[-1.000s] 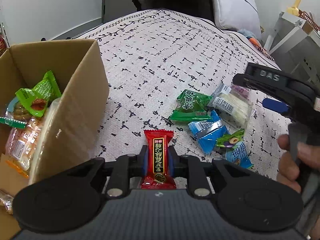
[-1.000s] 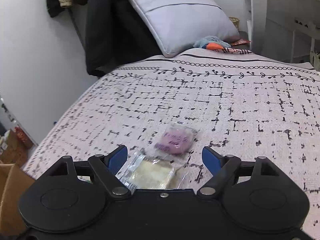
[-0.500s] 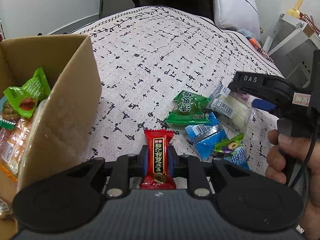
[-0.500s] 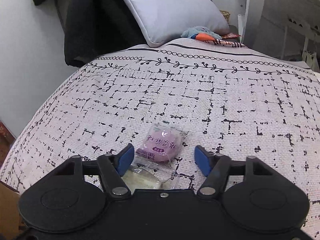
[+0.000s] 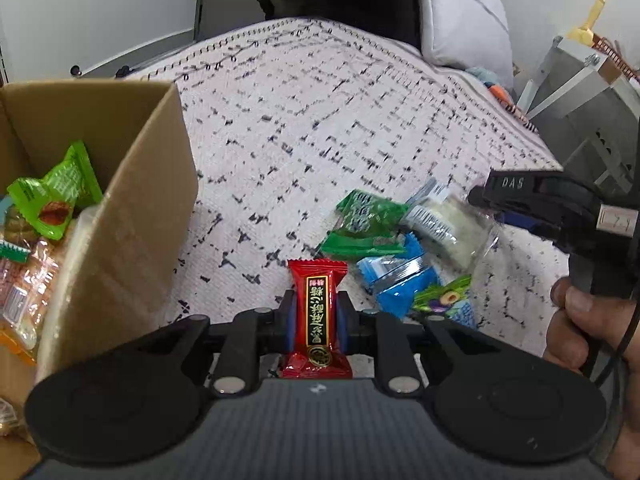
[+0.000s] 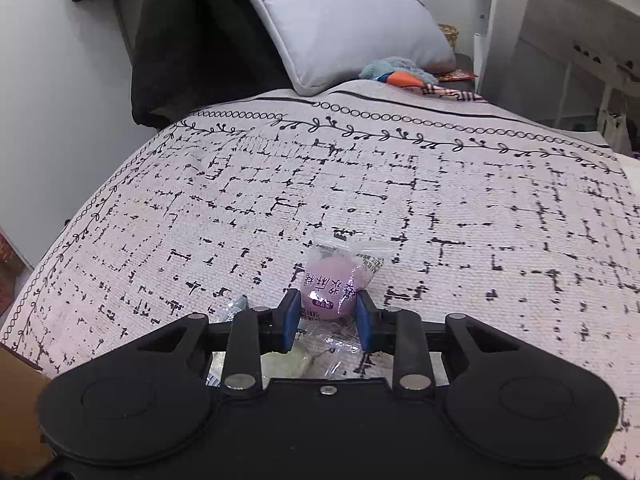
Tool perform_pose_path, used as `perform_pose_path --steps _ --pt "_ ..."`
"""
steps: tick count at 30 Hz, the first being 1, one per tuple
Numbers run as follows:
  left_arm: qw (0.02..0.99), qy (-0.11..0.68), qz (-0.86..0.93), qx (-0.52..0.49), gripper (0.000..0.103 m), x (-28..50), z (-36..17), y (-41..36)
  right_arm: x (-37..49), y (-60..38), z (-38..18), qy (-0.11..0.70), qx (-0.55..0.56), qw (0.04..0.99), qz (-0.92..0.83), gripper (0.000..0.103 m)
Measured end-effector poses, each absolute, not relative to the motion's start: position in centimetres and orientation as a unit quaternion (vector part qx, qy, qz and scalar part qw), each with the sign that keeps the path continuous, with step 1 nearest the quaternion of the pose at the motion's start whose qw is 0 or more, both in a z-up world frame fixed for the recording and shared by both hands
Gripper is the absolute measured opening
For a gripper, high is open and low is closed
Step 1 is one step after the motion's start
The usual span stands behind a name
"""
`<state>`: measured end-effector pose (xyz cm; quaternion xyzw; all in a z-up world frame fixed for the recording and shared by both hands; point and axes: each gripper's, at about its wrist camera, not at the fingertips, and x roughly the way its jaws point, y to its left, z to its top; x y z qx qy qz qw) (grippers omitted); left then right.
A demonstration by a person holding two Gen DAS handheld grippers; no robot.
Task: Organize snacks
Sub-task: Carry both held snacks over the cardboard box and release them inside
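Where blue pads meet, purple snack [image 6: 329, 285] inside right tool [image 6: 328, 315].

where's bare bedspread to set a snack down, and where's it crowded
Free: the wide bedspread between the purple snack and the pillow, and the strip between the cardboard box and the green packet. Crowded: the packet pile around the blue packet.

The bedspread [image 6: 280, 184] was pale pink with broken black dashes and a black vine border. A red candy [image 5: 317, 312] bore gold lettering on a black strip. The box [image 5: 120, 224] was plain brown. A pale purple sweet [image 6: 334, 284] sat in clear wrapping.
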<state>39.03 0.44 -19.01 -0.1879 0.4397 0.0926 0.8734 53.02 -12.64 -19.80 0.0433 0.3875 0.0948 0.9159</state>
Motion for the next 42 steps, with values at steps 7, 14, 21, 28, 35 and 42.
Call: perform_pose_path --steps 7,14,21,28,35,42 --pt "0.892 0.401 0.076 -0.193 0.019 37.9 -16.0 0.8 50.2 -13.3 -18.0 0.376 0.025 0.921 0.099 0.028" --pt "0.901 0.378 0.069 -0.2 0.019 36.1 -13.8 1.2 47.9 -14.4 -15.3 0.364 0.031 0.927 0.08 0.028" --pt "0.909 0.349 0.072 -0.216 0.019 33.8 -11.3 2.5 44.3 -15.0 -12.7 0.357 0.053 0.93 0.073 0.028" --pt "0.913 0.328 0.074 -0.231 0.019 31.6 -9.5 3.8 41.2 -14.0 -10.6 0.348 0.053 0.933 0.077 0.028" --pt "0.916 0.317 0.076 -0.234 0.019 29.8 -8.7 4.9 38.0 -12.3 -9.0 0.341 0.054 0.934 0.092 0.028" --pt "0.909 0.306 0.089 -0.268 0.019 28.3 -7.9 7.9 36.0 -9.2 -7.1 0.333 0.042 0.936 0.108 0.028"
